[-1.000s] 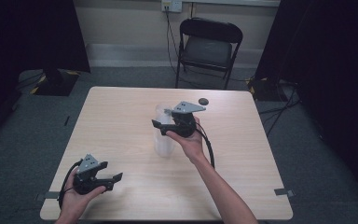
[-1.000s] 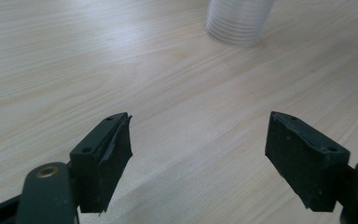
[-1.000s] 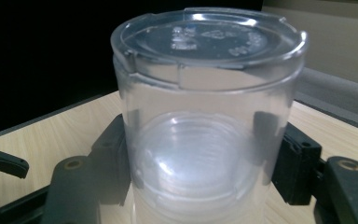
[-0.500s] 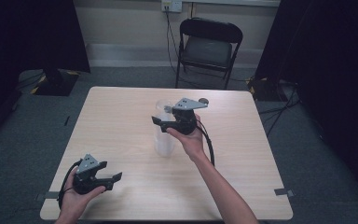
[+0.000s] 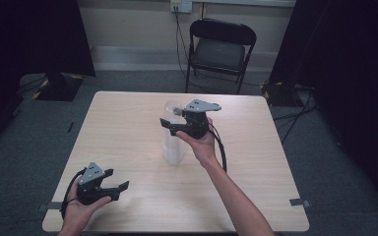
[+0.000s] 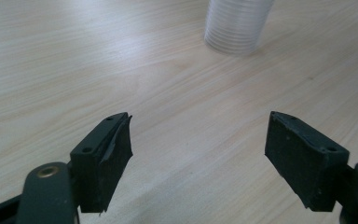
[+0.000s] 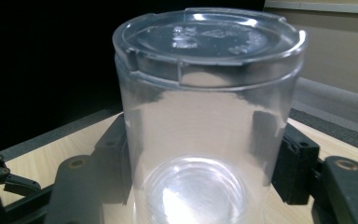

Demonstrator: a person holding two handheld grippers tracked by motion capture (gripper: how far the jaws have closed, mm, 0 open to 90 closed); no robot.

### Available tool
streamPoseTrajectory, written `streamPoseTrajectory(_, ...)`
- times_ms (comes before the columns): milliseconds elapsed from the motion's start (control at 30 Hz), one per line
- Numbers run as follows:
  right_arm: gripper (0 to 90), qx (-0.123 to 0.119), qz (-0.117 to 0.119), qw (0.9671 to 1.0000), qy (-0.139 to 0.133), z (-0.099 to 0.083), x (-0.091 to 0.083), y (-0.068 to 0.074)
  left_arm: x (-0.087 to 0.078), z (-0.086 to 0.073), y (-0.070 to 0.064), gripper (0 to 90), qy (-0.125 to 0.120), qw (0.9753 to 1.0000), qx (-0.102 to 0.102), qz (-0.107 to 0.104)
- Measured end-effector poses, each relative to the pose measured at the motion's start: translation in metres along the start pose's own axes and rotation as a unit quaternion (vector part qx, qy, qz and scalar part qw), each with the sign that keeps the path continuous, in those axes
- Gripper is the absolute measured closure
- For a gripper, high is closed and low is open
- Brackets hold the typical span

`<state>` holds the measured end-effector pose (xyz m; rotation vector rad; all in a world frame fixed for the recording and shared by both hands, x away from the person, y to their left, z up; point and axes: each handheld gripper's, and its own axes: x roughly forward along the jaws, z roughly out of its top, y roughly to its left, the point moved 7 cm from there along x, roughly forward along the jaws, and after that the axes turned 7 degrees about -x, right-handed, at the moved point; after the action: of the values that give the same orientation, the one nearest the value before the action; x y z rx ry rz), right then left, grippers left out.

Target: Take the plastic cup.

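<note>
A tall clear plastic container (image 7: 205, 126), capped with a moulded see-through lid (image 7: 209, 35) bearing faint raised lettering, stands upright near the middle of the pale wood-grain table (image 5: 128, 123), its ribbed base (image 6: 235, 23) catching the light. My right gripper (image 5: 177, 125) pinches it between both black jaws, one pressed to each side of its smooth cylindrical wall just below the lid. Compared with half a second ago, the container sits in the same spot, and my right hand (image 5: 202, 145) has shifted only slightly while keeping its hold. My left gripper (image 5: 113, 189) rests low at the near left edge of the table, well apart from the container, its blunt rubber-faced jaws spread wide over bare wood. A black folding chair (image 5: 220, 49) stands beyond the far edge.
</note>
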<state>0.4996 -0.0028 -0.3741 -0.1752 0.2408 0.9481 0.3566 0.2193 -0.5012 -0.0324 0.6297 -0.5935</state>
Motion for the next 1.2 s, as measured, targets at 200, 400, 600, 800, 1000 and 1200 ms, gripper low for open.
streamPoseTrajectory(200, 35.0, 0.003, 0.003, 1.0000, -0.008, 0.008, -0.003, 0.001, 0.002, -0.003, 0.003, 22.0, 0.011, 0.9999, -0.003, 0.009)
streamPoseTrajectory(400, 35.4, 0.009, 0.004, 0.9999, -0.014, 0.013, -0.006, 0.000, 0.002, -0.003, 0.002, 21.9, 0.010, 0.9999, -0.001, 0.007)
streamPoseTrajectory(600, 35.8, 0.012, 0.004, 0.9997, -0.020, 0.020, -0.009, 0.000, 0.002, -0.003, 0.002, 21.8, 0.010, 0.9999, -0.001, 0.007)
streamPoseTrajectory(800, 36.4, 0.015, 0.006, 0.9995, -0.028, 0.028, -0.014, -0.001, 0.002, -0.003, 0.002, 21.8, 0.009, 0.9999, -0.003, 0.006)
streamPoseTrajectory(1000, 38.2, 0.018, 0.013, 0.9990, -0.039, 0.039, -0.021, -0.001, 0.000, -0.001, 0.006, 19.4, 0.000, 0.9998, -0.009, 0.020)
streamPoseTrajectory(1200, 39.3, 0.023, 0.009, 0.9987, -0.044, 0.044, -0.030, -0.003, 0.000, -0.001, 0.007, 18.9, -0.004, 0.9997, -0.020, 0.013)
